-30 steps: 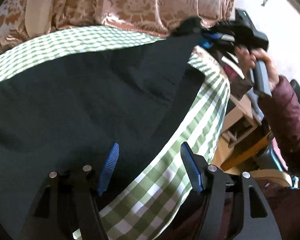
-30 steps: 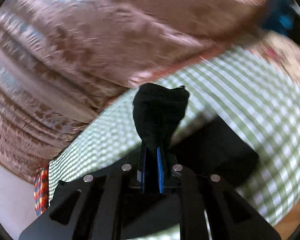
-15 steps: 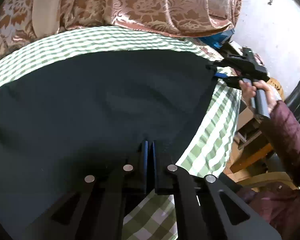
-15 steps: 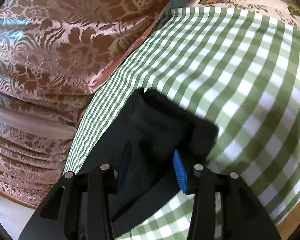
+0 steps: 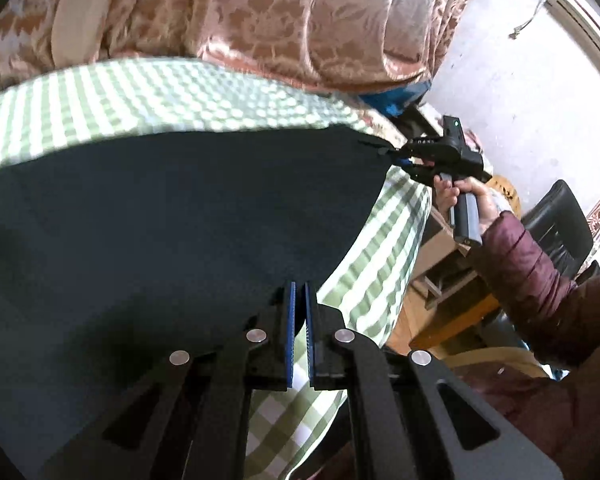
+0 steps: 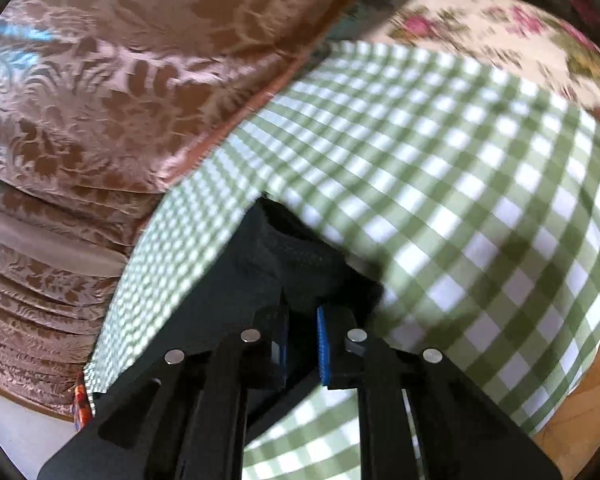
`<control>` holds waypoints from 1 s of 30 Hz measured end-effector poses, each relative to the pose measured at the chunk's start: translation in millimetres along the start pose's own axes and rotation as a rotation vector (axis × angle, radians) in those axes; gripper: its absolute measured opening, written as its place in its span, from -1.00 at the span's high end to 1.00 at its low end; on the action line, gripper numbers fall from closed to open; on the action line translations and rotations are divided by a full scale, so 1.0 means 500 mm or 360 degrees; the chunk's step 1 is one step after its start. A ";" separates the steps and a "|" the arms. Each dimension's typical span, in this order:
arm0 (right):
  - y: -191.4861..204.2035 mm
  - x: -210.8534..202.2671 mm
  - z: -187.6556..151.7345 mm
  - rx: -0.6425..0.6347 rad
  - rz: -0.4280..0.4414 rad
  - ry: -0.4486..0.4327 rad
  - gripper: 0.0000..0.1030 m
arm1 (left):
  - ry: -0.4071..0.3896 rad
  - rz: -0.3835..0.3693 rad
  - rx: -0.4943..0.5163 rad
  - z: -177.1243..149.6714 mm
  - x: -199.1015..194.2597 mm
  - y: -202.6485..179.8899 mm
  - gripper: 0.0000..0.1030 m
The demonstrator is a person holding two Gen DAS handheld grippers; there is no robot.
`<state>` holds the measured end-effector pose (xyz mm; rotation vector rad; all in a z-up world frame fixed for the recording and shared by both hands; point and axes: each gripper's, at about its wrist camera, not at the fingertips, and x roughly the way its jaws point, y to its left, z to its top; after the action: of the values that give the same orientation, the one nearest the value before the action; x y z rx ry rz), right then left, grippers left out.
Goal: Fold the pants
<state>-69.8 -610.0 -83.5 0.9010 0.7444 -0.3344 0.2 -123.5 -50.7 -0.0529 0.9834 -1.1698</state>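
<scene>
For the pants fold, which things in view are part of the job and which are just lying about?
In the job:
- dark pants
- left tongs, shut on the pants' near edge
- right tongs, shut on a far corner

Lying about:
- green checked cloth underneath
- brocade bedding
- black chair

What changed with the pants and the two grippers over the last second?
The left gripper went from open to shut on the near edge of the pants. The right gripper lowered its bunched corner onto the checked cloth, opened briefly, and has just closed on it again. The pants now lie spread flat; the cloth is unmoved.
</scene>
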 end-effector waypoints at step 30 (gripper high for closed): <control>0.414 0.115 -0.354 -0.1010 0.0360 0.0667 0.12 | -0.0513 0.0597 -0.0950 -0.241 -0.313 0.228 0.42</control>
<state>7.5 -342.8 -73.4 0.4393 1.0426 0.2965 -2.2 101.9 -84.1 -0.4970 0.9706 -0.4774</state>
